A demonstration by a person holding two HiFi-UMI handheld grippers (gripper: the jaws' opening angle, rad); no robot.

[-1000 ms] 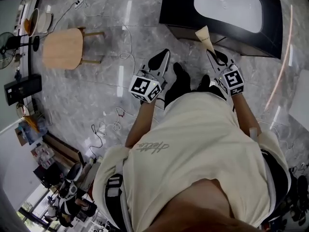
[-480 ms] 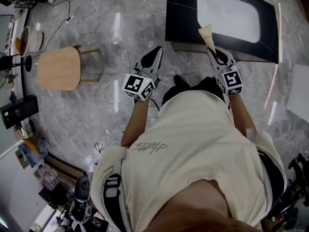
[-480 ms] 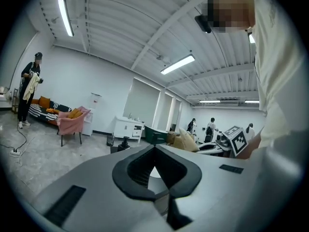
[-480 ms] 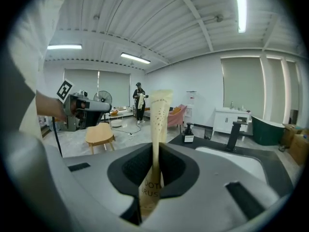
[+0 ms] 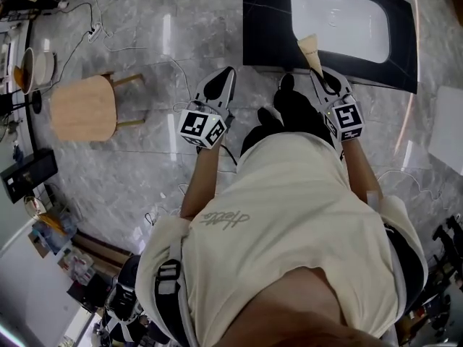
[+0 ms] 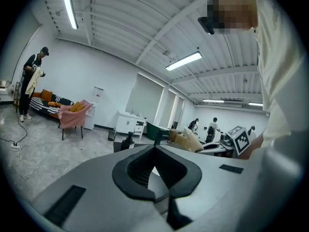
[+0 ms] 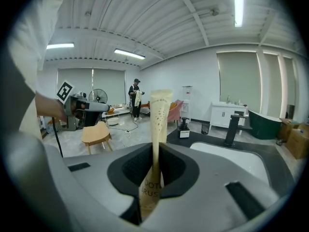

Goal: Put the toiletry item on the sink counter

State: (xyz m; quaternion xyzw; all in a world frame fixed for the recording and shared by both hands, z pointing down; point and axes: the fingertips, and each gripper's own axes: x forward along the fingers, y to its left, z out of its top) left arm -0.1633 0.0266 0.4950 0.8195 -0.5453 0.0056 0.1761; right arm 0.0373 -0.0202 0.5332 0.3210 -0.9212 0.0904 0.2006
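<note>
Grey marble floor (image 5: 145, 157) with loose cables (image 5: 184, 74) fills most of the head view, and a black sink counter (image 5: 264, 27) with a white basin (image 5: 340, 16) set into it lies at the top. A round wooden stool (image 5: 83, 109) stands well apart from the counter's left edge.

The right gripper (image 5: 320, 76) points at the counter's near edge. Its 2 jaws are clamped on a cream toiletry tube (image 5: 309, 51), and the tube's wide flat end shows over the near edge of the counter, at the basin's near left corner. In the right gripper view the tube (image 7: 159, 124) stands upright between the pads of the right gripper (image 7: 157, 146), with dark print on its lower part. Beyond it are the basin (image 7: 231, 158), a black faucet (image 7: 233, 127) at the basin's far rim and a dark soap dispenser (image 7: 183, 128) at the counter's far left corner.

The left gripper (image 5: 226, 74) is held over the floor, just off the counter's near left corner. In its own view the left gripper (image 6: 155, 148) has its jaw tips together with nothing between them.
</note>
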